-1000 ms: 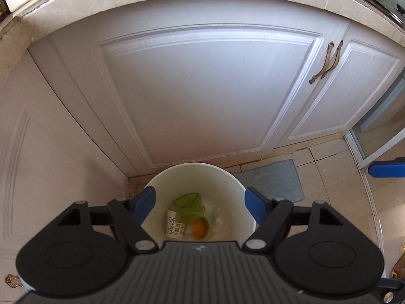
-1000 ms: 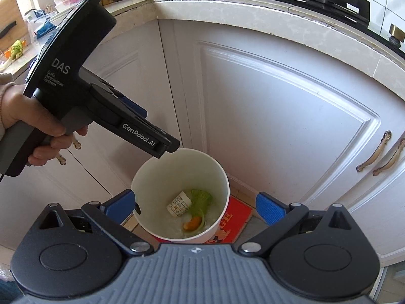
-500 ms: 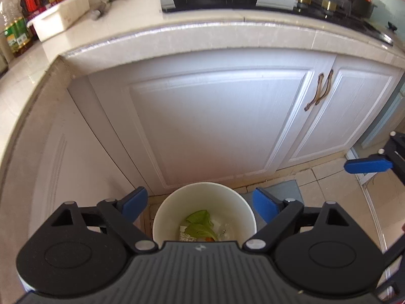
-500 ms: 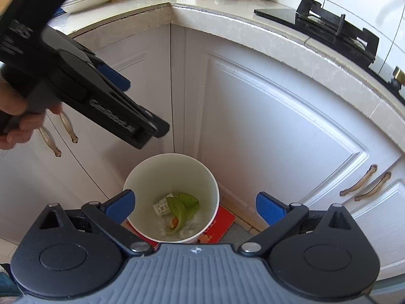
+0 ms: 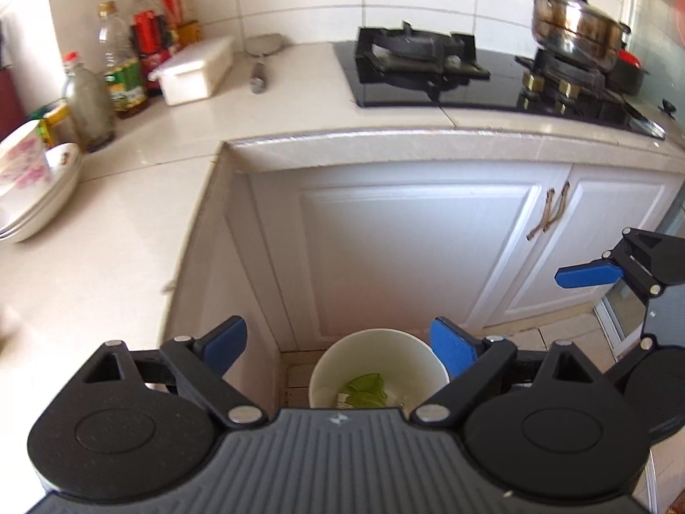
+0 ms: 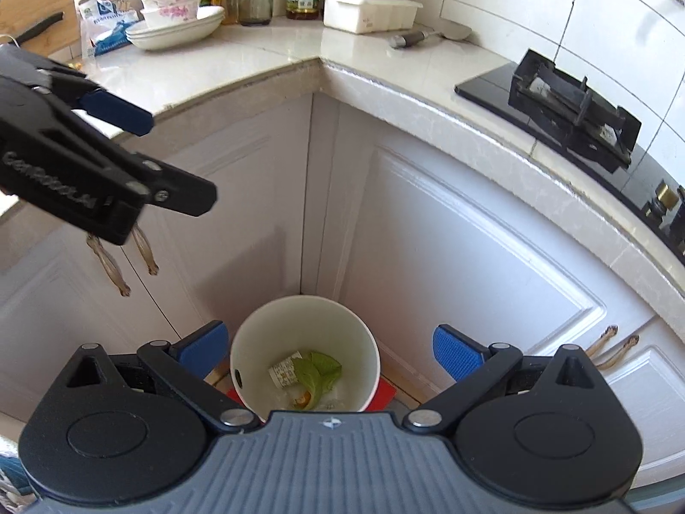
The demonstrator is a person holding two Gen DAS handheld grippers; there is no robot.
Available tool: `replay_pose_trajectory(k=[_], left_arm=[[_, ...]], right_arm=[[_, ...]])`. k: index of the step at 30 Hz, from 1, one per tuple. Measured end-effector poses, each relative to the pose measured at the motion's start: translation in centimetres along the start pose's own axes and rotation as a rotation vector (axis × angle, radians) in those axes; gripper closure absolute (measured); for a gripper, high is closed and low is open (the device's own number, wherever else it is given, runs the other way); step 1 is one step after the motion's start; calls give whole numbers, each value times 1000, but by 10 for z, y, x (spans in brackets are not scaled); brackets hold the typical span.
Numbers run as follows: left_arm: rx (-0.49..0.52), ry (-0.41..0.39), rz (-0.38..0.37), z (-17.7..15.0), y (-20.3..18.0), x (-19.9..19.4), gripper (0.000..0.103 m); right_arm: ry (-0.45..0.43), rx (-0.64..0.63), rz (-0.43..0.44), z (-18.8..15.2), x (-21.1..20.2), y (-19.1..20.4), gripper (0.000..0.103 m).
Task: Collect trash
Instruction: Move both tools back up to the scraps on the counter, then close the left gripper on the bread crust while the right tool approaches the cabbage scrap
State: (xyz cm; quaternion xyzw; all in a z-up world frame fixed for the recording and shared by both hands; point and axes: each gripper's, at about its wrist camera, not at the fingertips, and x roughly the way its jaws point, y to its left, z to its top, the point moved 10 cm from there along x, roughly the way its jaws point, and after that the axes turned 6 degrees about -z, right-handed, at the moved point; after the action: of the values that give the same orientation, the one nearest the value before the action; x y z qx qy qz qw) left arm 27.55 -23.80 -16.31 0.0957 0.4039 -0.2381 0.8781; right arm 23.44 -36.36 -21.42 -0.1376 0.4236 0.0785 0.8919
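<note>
Bin: I see the round white plastic bin [image 6: 305, 342] at the lower centre of my right view, on the floor in the corner where two cabinet runs meet; in my left view it sits low centre, partly hidden by my tool.
Trash: inside lie limp green leaves [image 6: 319, 375], a small white bottle with a printed label [image 6: 284, 370] and an orange scrap [image 6: 305, 399].
Left tongs: my left gripper [image 5: 338, 345] has just been spreading its jaws; the ribbed blue pads stand wide, nothing between them, touching nothing, above the bin.
Right tongs: my right gripper [image 6: 327, 349] stands wide too, empty, with the bin showing between its blue pads.
Under the bin: a flat red sheet [image 6: 385, 392] pokes out at its right.
Cabinets: white panelled doors [image 6: 462, 265], smooth, with slim brown handles [image 6: 612, 342].
Counter: pale glossy stone [image 5: 274, 98] across the upper frame; black glass stove [image 5: 428, 73] upper right, shiny steel pot [image 5: 576, 28] on it.
Upper left: bottles [image 5: 128, 64], a white box [image 5: 197, 68], stacked flowered bowls [image 5: 30, 184].
</note>
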Motion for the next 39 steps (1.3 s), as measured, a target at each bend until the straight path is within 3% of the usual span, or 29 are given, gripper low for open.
replay_pose_trajectory(k=[9, 19, 23, 29, 39], left_arm=[[-107, -50, 156, -25, 73, -65, 10], [-315, -15, 371, -97, 179, -114, 10], [-384, 0, 424, -122, 212, -129, 10], [-443, 13, 472, -145, 245, -135, 10], [-544, -4, 440, -162, 283, -117, 17]], right_arm=[[-87, -94, 91, 58, -16, 56, 0], [-139, -224, 239, 110, -21, 149, 0], [-142, -265, 280, 123, -16, 179, 0], [-139, -321, 327, 133, -15, 211, 0], [-124, -372, 343, 148, -4, 240, 0]])
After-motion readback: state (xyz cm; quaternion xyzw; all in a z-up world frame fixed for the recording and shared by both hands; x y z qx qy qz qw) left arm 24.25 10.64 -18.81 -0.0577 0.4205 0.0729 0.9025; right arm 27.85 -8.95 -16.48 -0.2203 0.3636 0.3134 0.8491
